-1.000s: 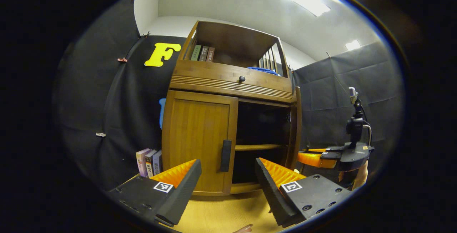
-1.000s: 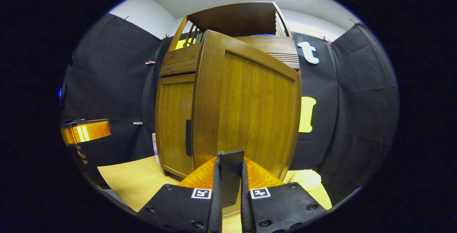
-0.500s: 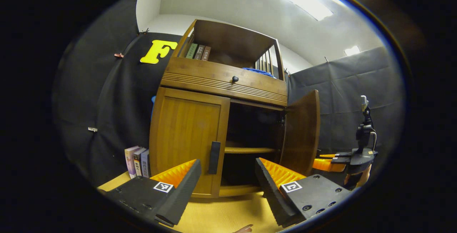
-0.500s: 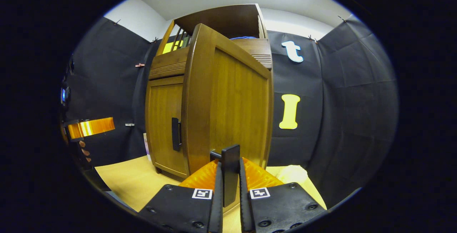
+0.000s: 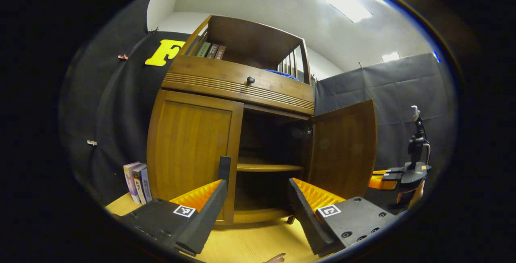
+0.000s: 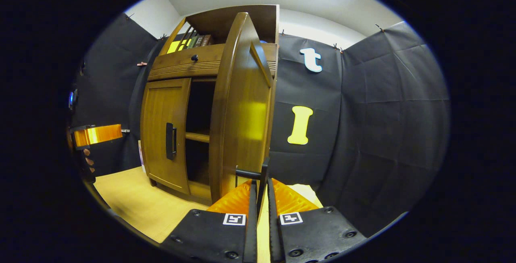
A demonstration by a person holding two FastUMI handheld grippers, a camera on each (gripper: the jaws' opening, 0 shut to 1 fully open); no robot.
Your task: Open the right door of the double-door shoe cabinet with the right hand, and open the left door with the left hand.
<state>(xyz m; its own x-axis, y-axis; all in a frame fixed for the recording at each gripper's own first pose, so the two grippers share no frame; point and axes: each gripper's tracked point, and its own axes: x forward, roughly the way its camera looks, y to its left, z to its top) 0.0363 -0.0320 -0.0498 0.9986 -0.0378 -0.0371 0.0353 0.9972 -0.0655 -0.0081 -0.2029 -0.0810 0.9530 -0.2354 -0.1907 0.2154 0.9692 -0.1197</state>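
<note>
Right hand-held gripper, at the bottom centre of the right gripper view, was clamped with both fingers on the right door's handle, so that I could swing the door on its hinge by pulling. That right door stood edge-on in the middle of that view, well open, with the shoe cabinet and its dark interior to its left. In the left gripper view the same door hung open at centre right, showing an inner shelf.

Left hand-held gripper sat at the bottom centre of its view with fingers spread wide and holding nothing, I judged in readiness for the next grasp. The left door was shut, at centre left. Its dark handle poked up just above the left finger, near but apparently not yet between the fingers. A row of books stood on the tabletop at lower left, beside the cabinet.
</note>
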